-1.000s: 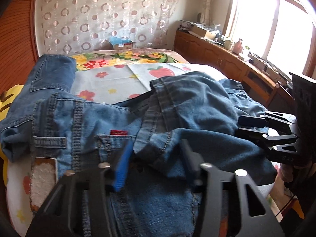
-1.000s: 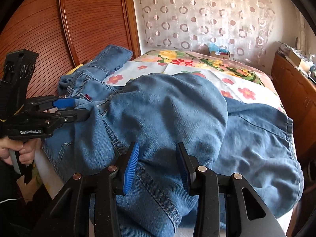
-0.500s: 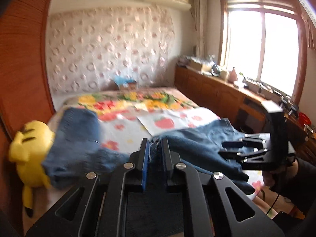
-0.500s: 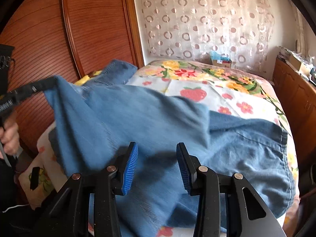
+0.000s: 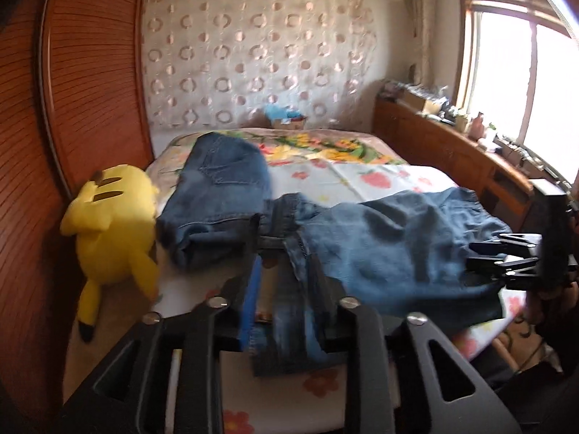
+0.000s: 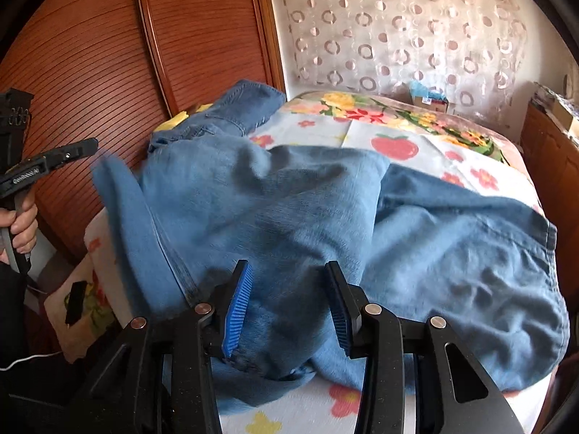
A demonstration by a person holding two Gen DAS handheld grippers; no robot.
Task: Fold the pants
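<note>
Blue denim pants (image 5: 391,253) lie on the bed with the flowered sheet (image 5: 362,177), at its near end. They are bunched, not flat.

**Status, garment**
- One section runs toward the far L side and ends beside the yellow plush toy (image 5: 112,224).
- The main bulk is heaped across the near R part of the sheet, w/ soft ridges and one layer thrown over another (right wrist view).
- A narrow strip of denim hangs blurred at the near edge, in front of the left wrist cam.

**Status, tools**
- Left gripper (image 5: 284,249): jaws have just been opening. The denim strip is between them, but sheet shows between the cloth and the blue pad (image 5: 251,300), so no clamp. Read as a release.
- Right gripper (image 6: 288,267): jaws apart. Denim lies between and under them, but both ribbed pad faces are bare, so nothing is pinched as far as the views show.

**Progress (est.)**
- Done: at most a rough first throw of one part over another. No clean crease is visible.
- Left: spread the pants flat, align leg on leg, smooth the ridges, then fold lengthwise and crosswise.
- Approx. stage: early, still arranging.

**Caution**
- Denim is heavy and limp, so a one-point lift will likely drag the heap along w/ it.
</note>
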